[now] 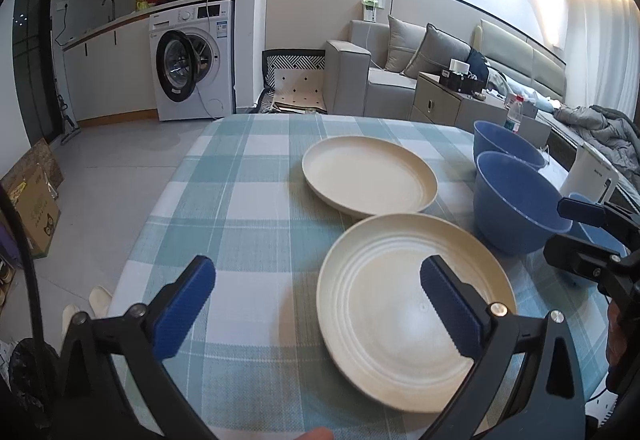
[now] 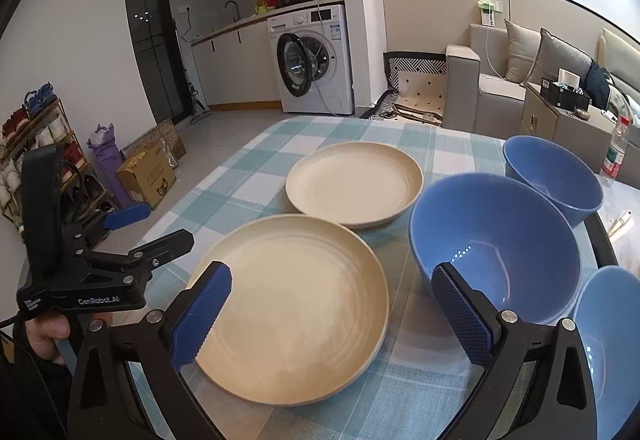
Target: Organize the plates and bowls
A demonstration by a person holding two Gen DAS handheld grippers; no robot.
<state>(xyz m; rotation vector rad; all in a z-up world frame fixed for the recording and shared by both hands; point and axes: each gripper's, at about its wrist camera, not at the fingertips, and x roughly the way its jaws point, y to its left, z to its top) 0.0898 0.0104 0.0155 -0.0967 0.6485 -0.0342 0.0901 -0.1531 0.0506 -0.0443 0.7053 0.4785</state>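
Hovering tilted down over the near plate (image 1: 416,312), left tool (image 1: 316,304) and right tool (image 2: 332,314), both spread wide, empty.

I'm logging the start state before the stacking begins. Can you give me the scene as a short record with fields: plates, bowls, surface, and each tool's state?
plates: two cream plates, near plate and far plate, lying flat side by side, not stacked; whether their rims touch is unclear
bowls: three blue bowls, upright, not nested: middle bowl, far bowl, near bowl at the right edge
surface: checked tablecloth
left tool: open, empty, above the near plate's left edge
right tool: open, empty, between near plate and middle bowl
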